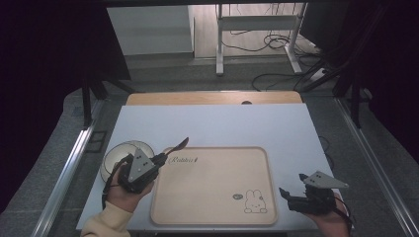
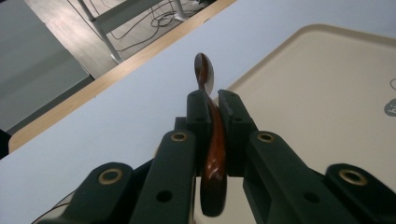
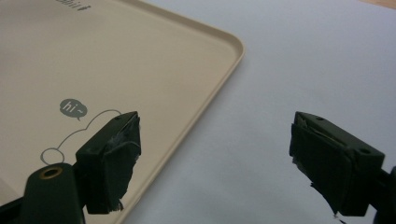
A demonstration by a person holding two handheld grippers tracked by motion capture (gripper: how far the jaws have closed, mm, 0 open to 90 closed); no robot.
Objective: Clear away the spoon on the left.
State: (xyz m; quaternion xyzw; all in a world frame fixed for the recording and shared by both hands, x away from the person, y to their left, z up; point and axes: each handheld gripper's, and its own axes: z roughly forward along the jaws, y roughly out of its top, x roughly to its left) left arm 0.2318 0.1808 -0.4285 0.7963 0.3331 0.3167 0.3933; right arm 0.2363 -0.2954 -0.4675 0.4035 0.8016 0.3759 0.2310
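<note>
My left gripper (image 1: 163, 159) is shut on a dark reddish-brown wooden spoon (image 1: 181, 144), held just over the top left corner of the beige tray (image 1: 212, 173). In the left gripper view the spoon (image 2: 213, 140) stands on edge between the two pads, with its bowl past the tips and my left gripper (image 2: 215, 109) clamped on the handle. Off the tray's bottom right corner, my right gripper (image 1: 285, 193) rests low over the white mat, jaws wide apart. Nothing lies between the jaws of my right gripper (image 3: 215, 163), with the tray's edge (image 3: 205, 102) running under them.
A pale round bowl (image 1: 112, 157) sits on the white mat left of the tray, behind my left hand. The tray carries a printed rabbit (image 1: 255, 202) near its bottom right corner. A wooden table edge (image 1: 212, 98) lies beyond the mat, with desk legs and cables on the floor.
</note>
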